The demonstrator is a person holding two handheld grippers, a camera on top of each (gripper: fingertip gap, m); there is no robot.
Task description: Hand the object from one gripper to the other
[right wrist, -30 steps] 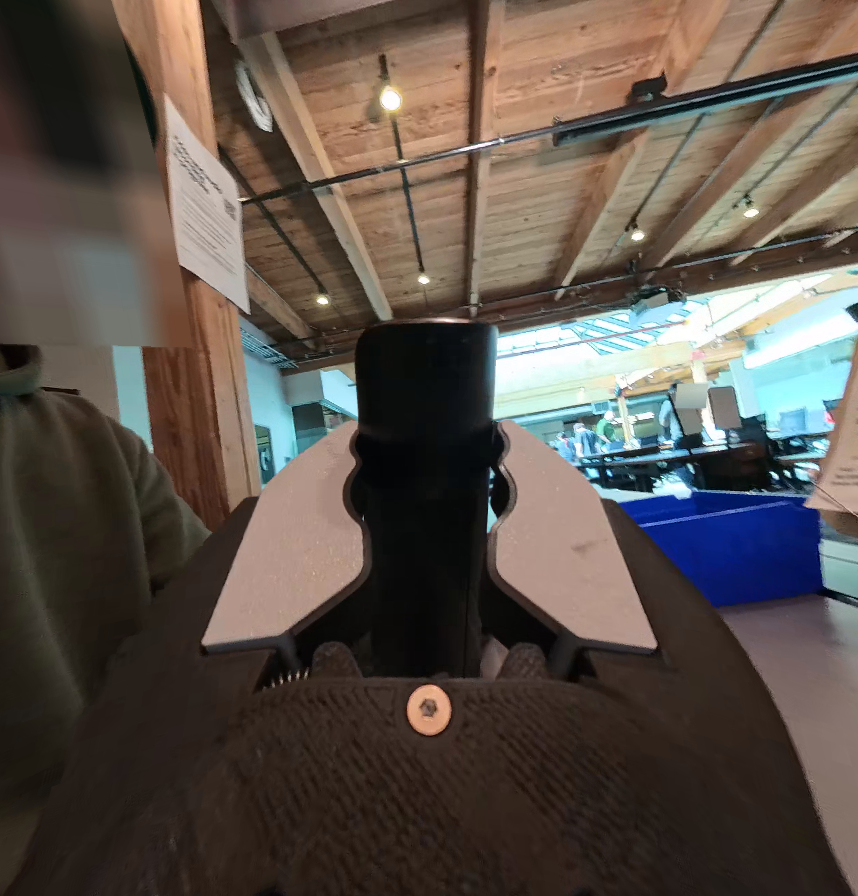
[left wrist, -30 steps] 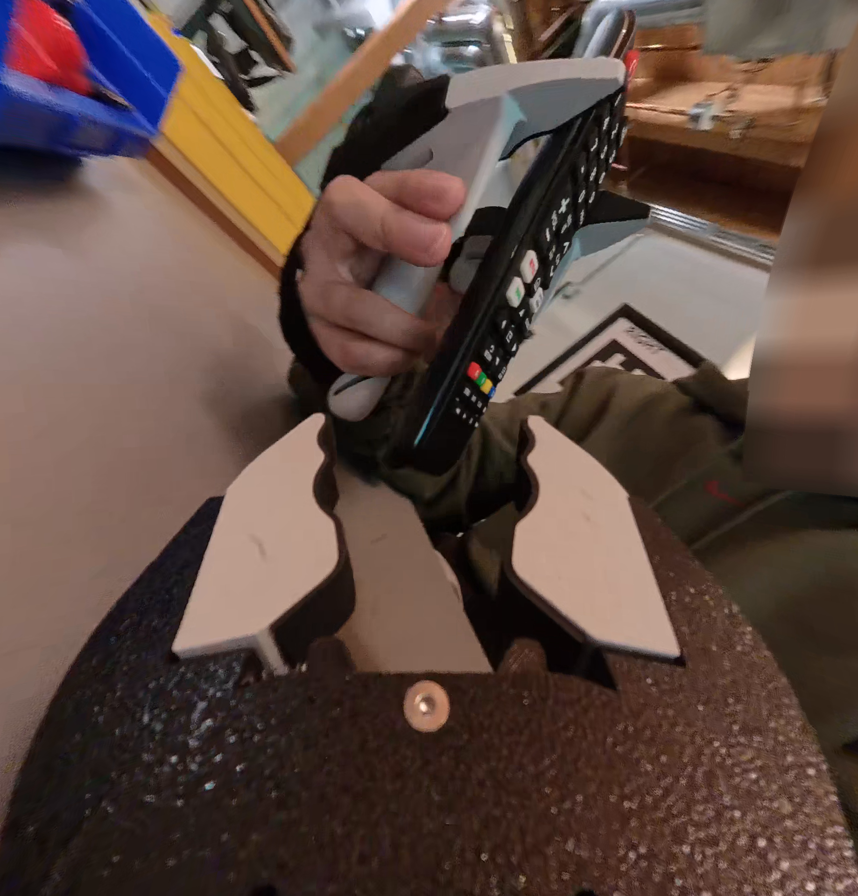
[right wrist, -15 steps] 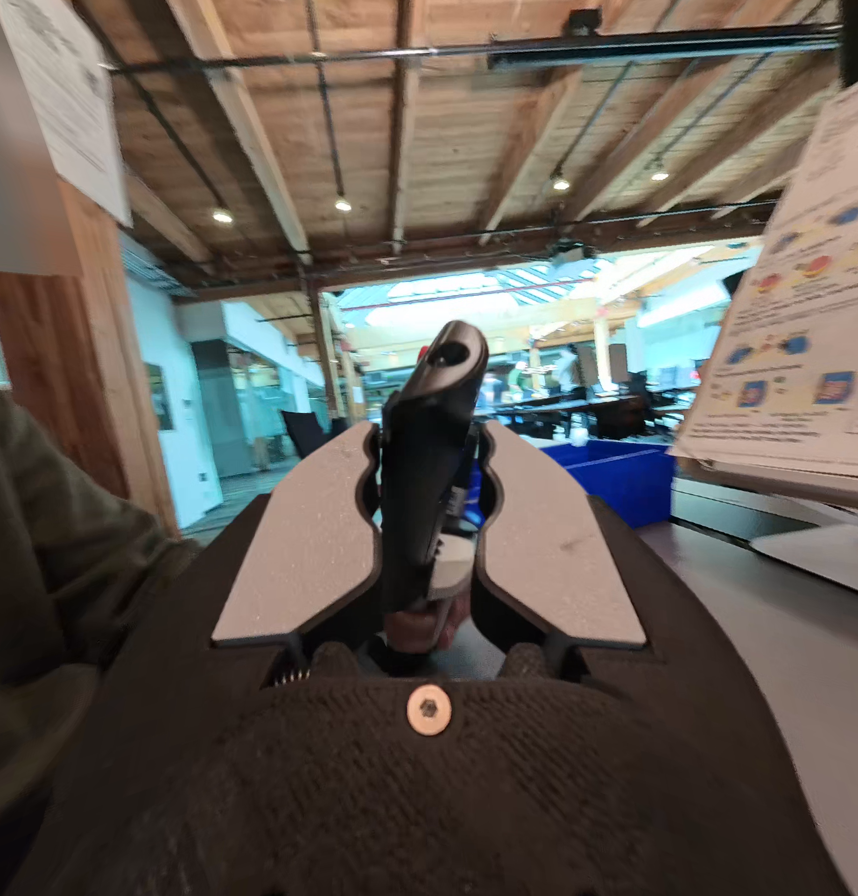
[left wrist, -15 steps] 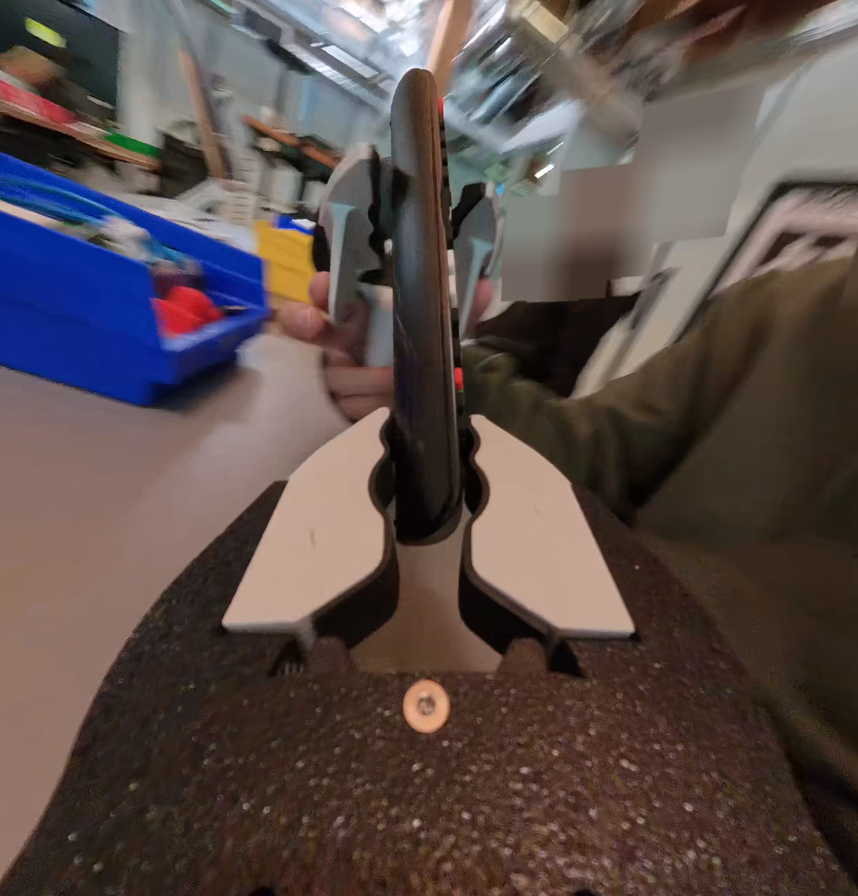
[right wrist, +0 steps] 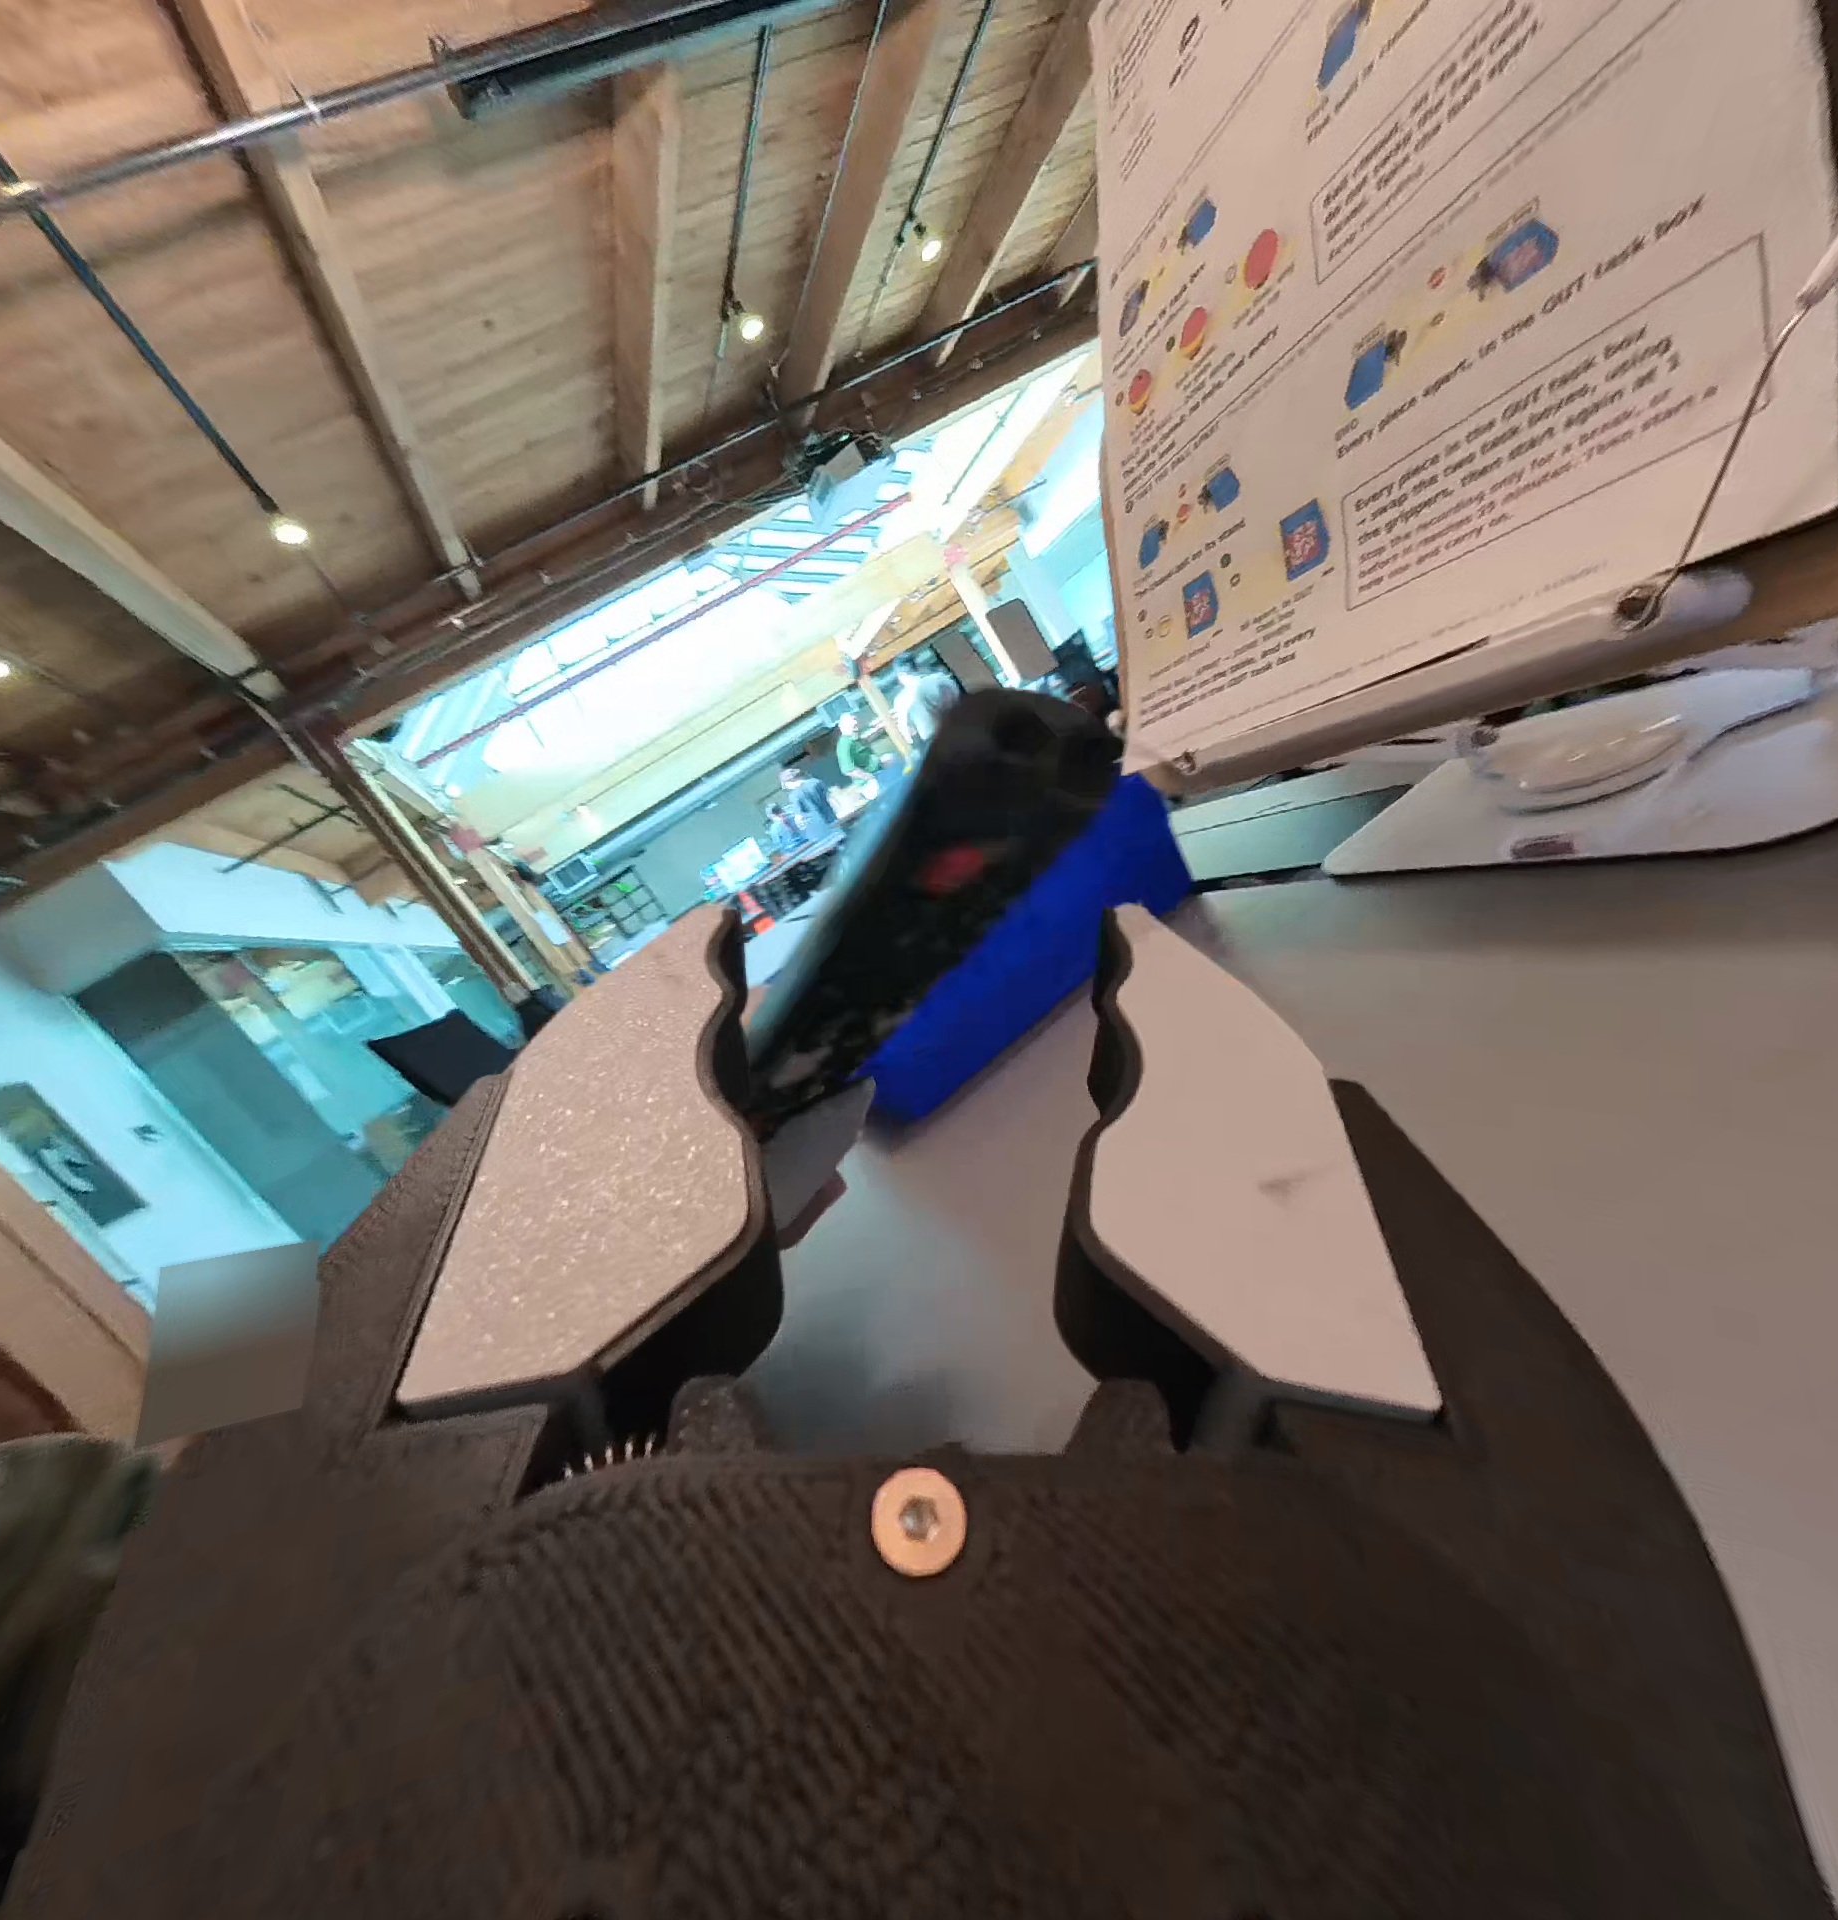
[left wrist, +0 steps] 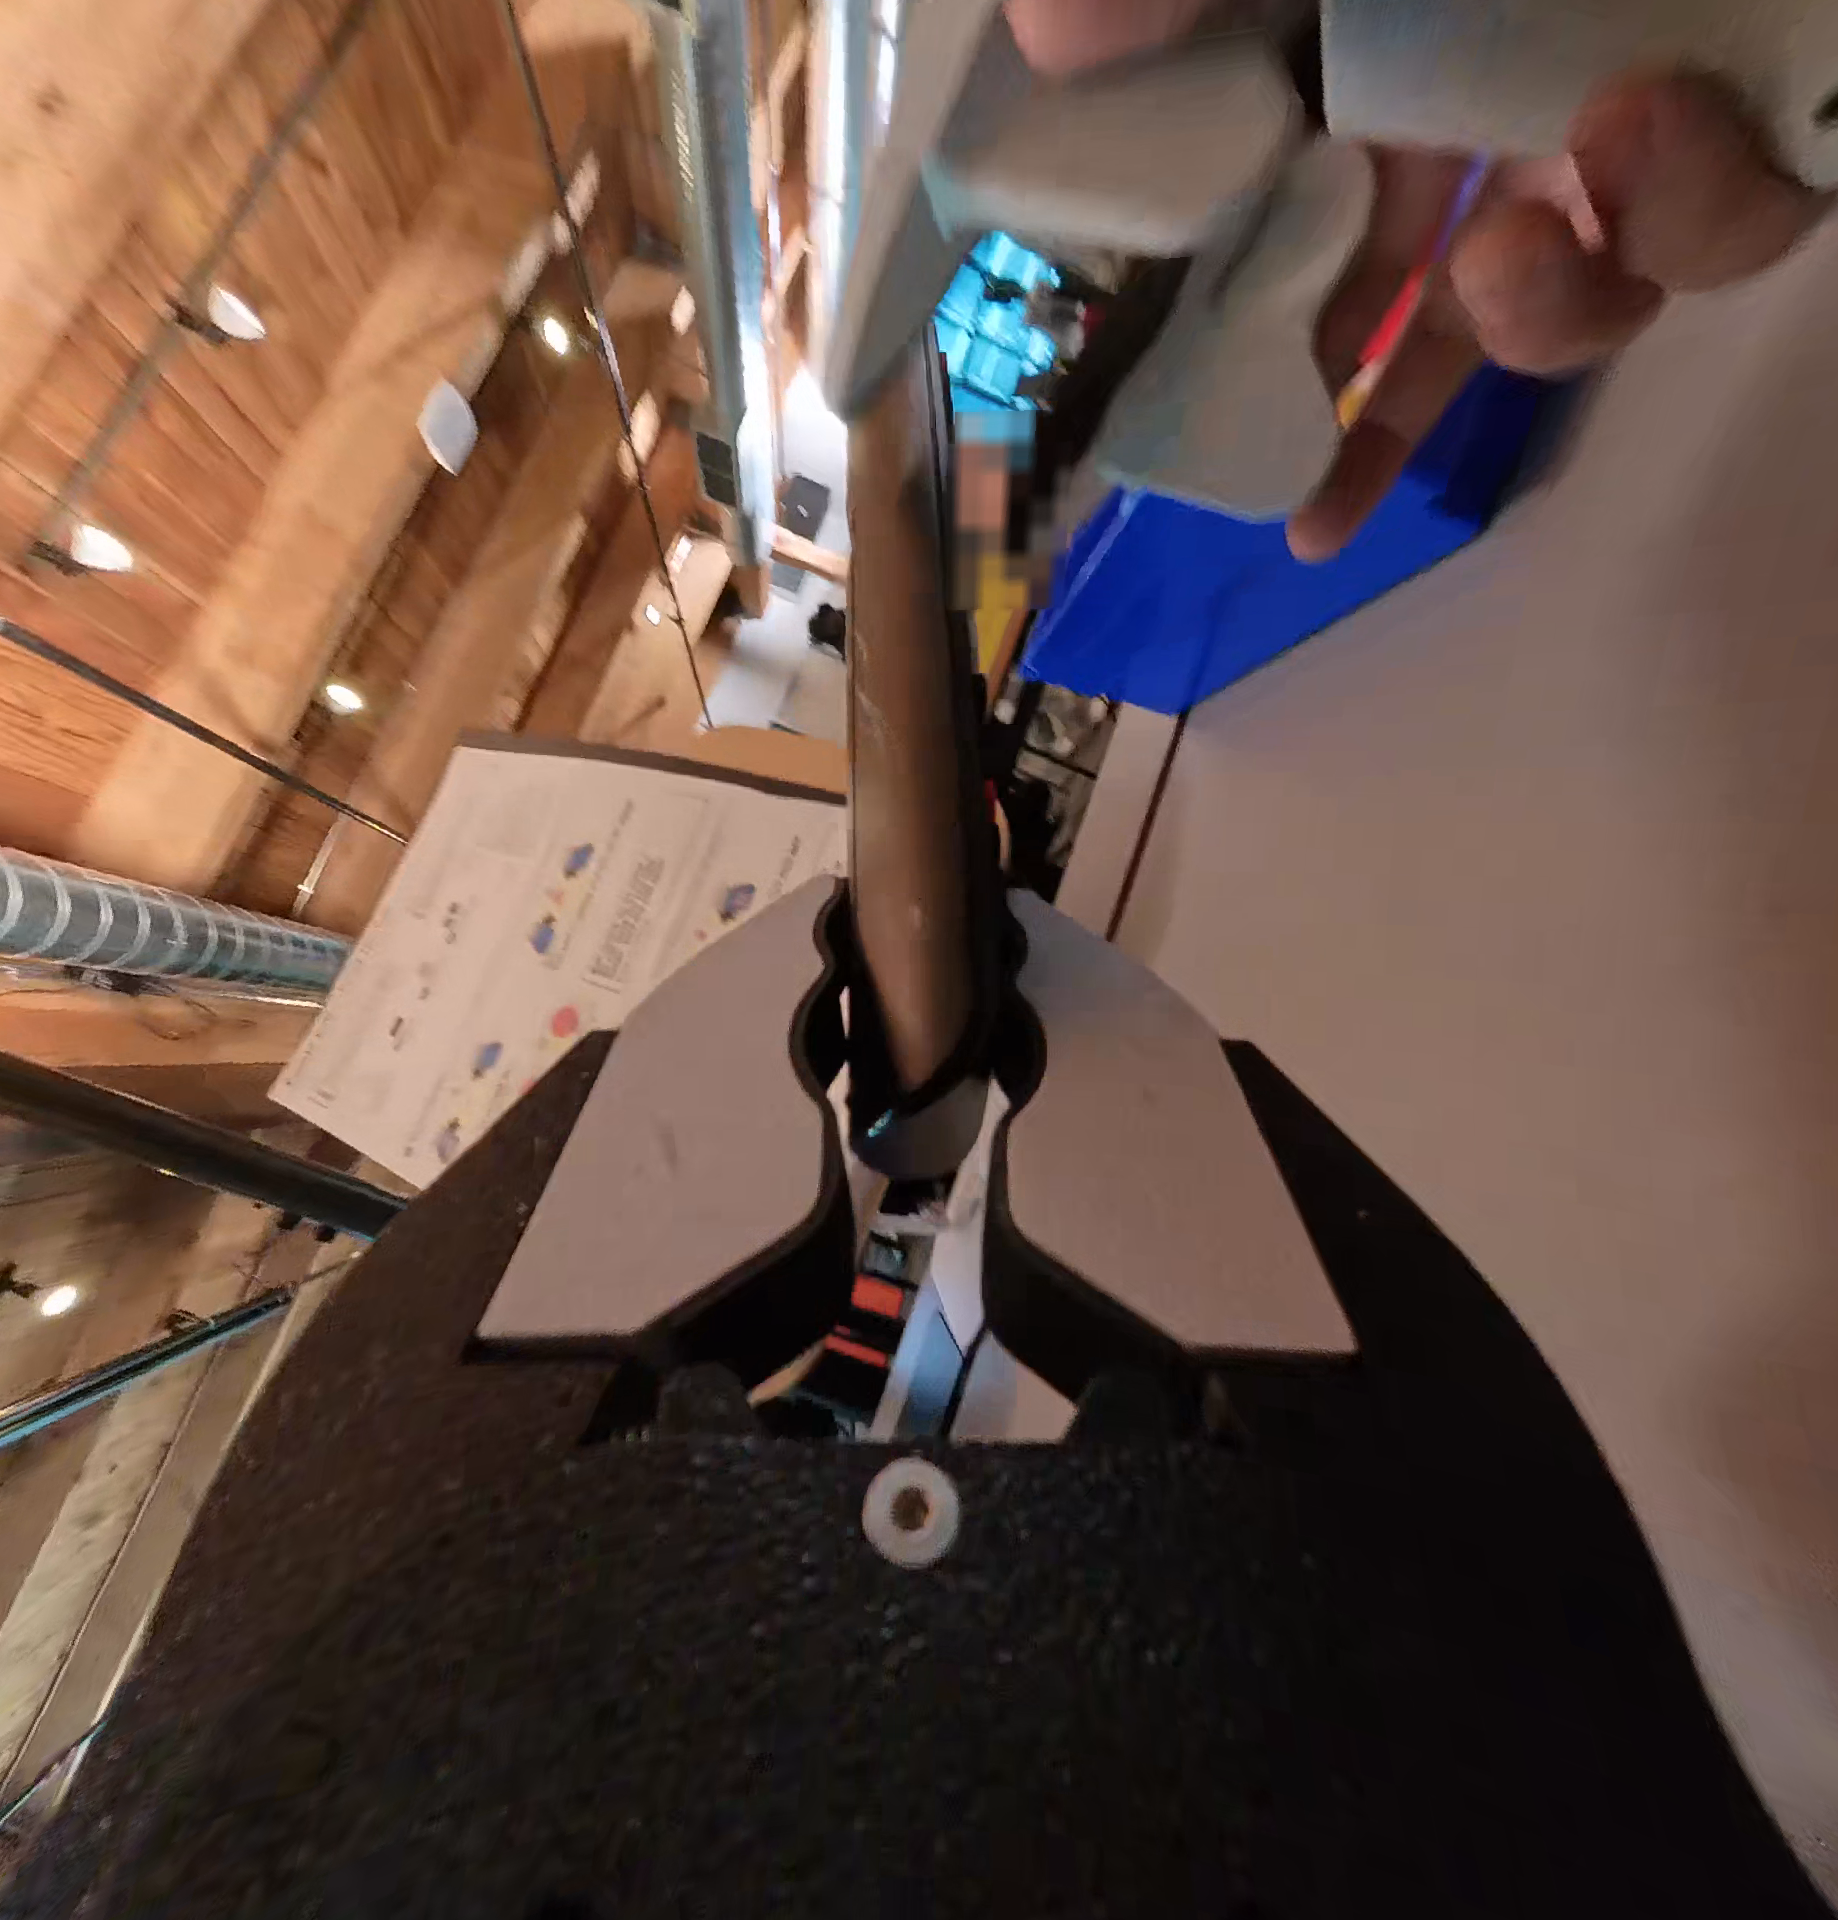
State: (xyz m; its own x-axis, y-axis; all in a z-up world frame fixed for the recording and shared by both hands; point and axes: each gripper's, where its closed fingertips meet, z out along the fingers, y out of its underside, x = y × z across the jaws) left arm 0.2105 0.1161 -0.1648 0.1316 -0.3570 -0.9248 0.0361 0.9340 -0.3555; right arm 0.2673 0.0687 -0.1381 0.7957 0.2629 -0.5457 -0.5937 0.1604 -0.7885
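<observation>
A black remote control [left wrist: 899, 727] stands edge-on between the jaws of my left gripper [left wrist: 920, 925], which is shut on its lower end. In the left wrist view, the grey fingers of my right gripper [left wrist: 1081, 177] and the hand holding it [left wrist: 1580, 208] are at the remote's far end, blurred. In the right wrist view my right gripper [right wrist: 920, 935] is open. The remote [right wrist: 956, 831] leans just beyond its left finger, not clamped. A grey piece that may be the left gripper's finger [right wrist: 811, 1143] shows below the remote.
A grey table [right wrist: 1517, 1039] lies to the right, with a blue bin [right wrist: 1008, 997] at its far side and a printed instruction sheet [right wrist: 1414, 343] on a stand. The bin [left wrist: 1206, 603] and sheet [left wrist: 541, 935] also show in the left wrist view. Wooden ceiling beams are above.
My left gripper went from open to shut on the remote's lower end. My right gripper, shut on the remote before, has opened and let go. Both views have tilted.
</observation>
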